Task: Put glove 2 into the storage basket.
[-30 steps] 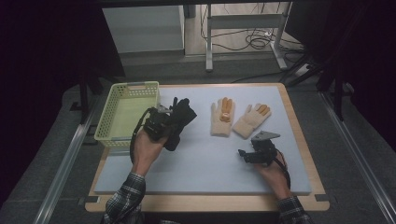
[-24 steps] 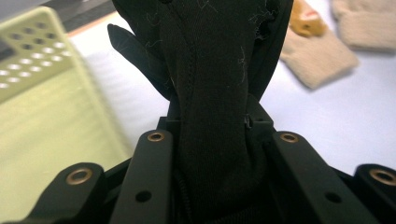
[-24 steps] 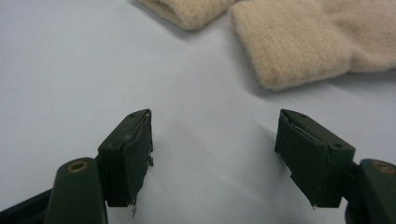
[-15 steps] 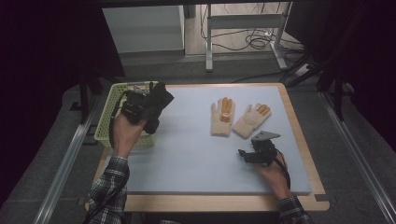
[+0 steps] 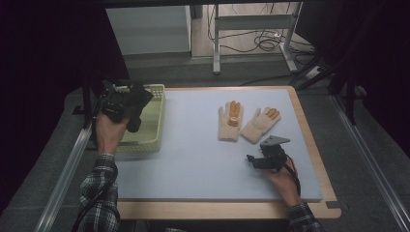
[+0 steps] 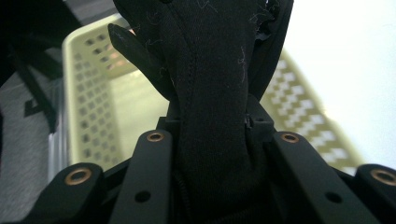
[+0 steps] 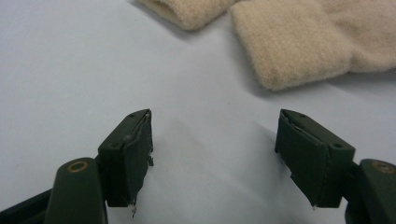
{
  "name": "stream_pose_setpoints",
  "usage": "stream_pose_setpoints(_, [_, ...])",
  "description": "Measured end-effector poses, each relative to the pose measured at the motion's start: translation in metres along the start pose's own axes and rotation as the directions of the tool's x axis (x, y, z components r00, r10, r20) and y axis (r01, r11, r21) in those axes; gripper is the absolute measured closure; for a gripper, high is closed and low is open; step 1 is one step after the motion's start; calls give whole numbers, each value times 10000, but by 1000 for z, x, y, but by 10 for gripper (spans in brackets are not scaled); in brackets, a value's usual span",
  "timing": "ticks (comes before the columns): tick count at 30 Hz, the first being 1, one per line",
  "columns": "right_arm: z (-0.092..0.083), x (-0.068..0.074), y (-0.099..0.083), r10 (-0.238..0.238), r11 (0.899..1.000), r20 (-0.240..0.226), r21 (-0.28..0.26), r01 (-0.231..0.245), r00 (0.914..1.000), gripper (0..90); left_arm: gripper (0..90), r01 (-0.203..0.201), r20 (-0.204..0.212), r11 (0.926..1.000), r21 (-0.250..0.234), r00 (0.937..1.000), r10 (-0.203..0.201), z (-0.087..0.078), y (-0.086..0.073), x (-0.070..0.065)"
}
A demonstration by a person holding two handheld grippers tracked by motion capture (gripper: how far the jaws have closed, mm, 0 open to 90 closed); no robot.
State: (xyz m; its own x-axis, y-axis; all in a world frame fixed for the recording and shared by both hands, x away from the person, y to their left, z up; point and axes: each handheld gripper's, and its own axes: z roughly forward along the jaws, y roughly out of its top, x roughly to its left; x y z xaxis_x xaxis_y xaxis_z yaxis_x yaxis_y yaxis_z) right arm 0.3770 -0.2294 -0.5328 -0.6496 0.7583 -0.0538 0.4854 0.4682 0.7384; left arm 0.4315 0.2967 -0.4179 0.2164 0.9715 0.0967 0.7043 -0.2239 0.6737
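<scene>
The left gripper (image 5: 137, 105) holds a black fabric glove (image 6: 215, 88) clamped tight between its fingers, above the pale green perforated plastic basket (image 5: 157, 126) at the left edge of the table (image 5: 193, 159). The right gripper (image 7: 215, 154) rests low on the table with its fingers spread wide and empty, near a pair of cream knitted gloves with orange fingertips (image 5: 246, 123). The risk, I judge, is a release too near the basket's rim: the limp glove could drape over the wall or snag on a finger instead of dropping inside.
</scene>
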Motion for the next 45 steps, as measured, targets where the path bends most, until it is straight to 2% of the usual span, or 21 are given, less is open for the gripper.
stream_pose_setpoints(1, [0,0,0,5,10000,-2,-1,-5,10000,271,703,134,-126,9999,101,9998,-133,6,-4,10])
stream_pose_setpoints(2, [0,0,0,5,10000,-2,-1,-5,10000,271,703,134,-126,9999,101,9998,-133,6,-4,10])
stream_pose_setpoints(4, [0,0,0,10,10000,-3,-1,-10,10000,271,702,295,-292,9991,298,9992,-286,16,-9,21])
stream_pose_setpoints(5, [0,0,0,10,10000,-3,-1,-10,10000,271,702,295,-292,9991,298,9992,-286,16,-9,21])
stream_pose_setpoints(11, [0,0,0,8,10000,-5,-9,-8,10000,271,700,400,-551,9955,855,9979,-354,45,-15,32])
stream_pose_setpoints(14, [0,0,0,10,10000,-6,-9,-10,10000,271,699,437,-576,9939,1010,9976,-380,53,-16,36])
stream_pose_setpoints(19, [0,0,0,4,10000,-2,-13,-4,10000,271,694,555,-751,9870,1509,9962,-445,72,-16,42])
stream_pose_setpoints(24, [0,0,0,-6,10000,0,-16,6,10000,271,676,596,-583,9829,1742,9970,-501,82,-15,43])
stream_pose_setpoints(25, [0,0,0,-6,10000,1,-18,6,10000,271,626,528,-603,9807,1881,9973,-422,85,-15,43])
stream_pose_setpoints(26, [0,0,0,-6,10000,1,-18,6,10000,271,626,442,-682,9791,1983,9972,-312,89,-15,41])
stream_pose_setpoints(27, [0,0,0,-9,10000,3,-19,9,10000,271,505,405,-676,9747,2197,9974,-262,95,-18,41])
stream_pose_setpoints(29, [0,0,0,-13,10000,4,-20,13,10000,271,382,369,-713,9725,2300,9972,-210,98,-20,40])
stream_pose_setpoints(31, [0,0,0,-14,10000,3,-21,14,10000,272,345,385,-728,9727,2289,9971,-224,98,-21,40])
stream_pose_setpoints(32, [0,0,0,-13,10000,4,-19,13,10000,271,268,509,-633,9754,2147,9973,-381,96,-22,41])
stream_pose_setpoints(34, [0,0,0,-20,10000,-1,-15,20,10000,271,219,565,-628,9766,2074,9970,-443,94,-22,42])
stream_pose_setpoints(36, [0,0,0,-28,10000,4,-19,28,10000,271,209,603,-392,9816,1810,9978,-541,89,-22,43])
stream_pose_setpoints(38, [0,0,0,-21,10000,6,-18,21,10000,271,254,653,-38,9838,1672,9978,-656,84,-21,44])
stream_pose_setpoints(39, [0,0,0,-30,10000,7,-13,30,10000,271,320,659,104,9850,1593,9976,-685,82,-21,44])
stream_pose_setpoints(40, [0,0,0,-30,10000,7,-13,30,10000,271,320,688,240,9852,1570,9970,-734,80,-20,43])
stream_pose_setpoints(43, [0,0,0,-30,10000,11,-16,30,10000,271,432,768,658,9856,1507,9940,-875,79,-20,40])
stream_pose_setpoints(45, [0,0,0,-28,10000,10,-16,28,10000,271,512,707,669,9839,1643,9943,-826,81,-20,39])
